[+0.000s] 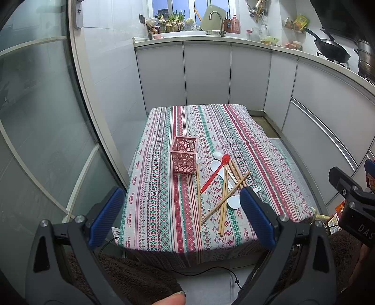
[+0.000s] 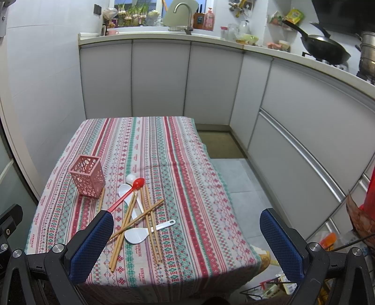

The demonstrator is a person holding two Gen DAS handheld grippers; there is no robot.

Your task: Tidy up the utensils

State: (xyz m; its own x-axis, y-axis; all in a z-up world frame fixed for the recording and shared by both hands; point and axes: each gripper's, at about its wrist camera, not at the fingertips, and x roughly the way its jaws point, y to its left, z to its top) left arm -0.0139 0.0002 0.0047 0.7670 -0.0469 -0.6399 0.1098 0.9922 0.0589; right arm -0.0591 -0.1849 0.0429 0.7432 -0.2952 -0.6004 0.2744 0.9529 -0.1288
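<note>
A pink perforated utensil holder (image 1: 184,154) (image 2: 88,174) stands upright on the patterned tablecloth (image 1: 164,211) (image 2: 182,187). Right of it lies a loose pile: a red spoon (image 1: 214,172) (image 2: 131,190), white spoons (image 1: 216,156) (image 2: 137,234) and several wooden chopsticks (image 1: 223,204) (image 2: 124,227), crossed over one another. My left gripper (image 1: 180,213) hangs open above the table's near edge, nothing between its blue pads. My right gripper (image 2: 187,237) is open too, above the near right part of the table, empty. The right gripper's body (image 1: 351,201) shows at the right in the left wrist view.
White kitchen cabinets (image 2: 164,77) wrap around the back and right, with a sink tap (image 2: 185,14) and a black wok (image 2: 325,49) on the counter. A glass door (image 1: 35,117) stands at the left. Bags and clutter (image 2: 328,246) sit on the floor right of the table.
</note>
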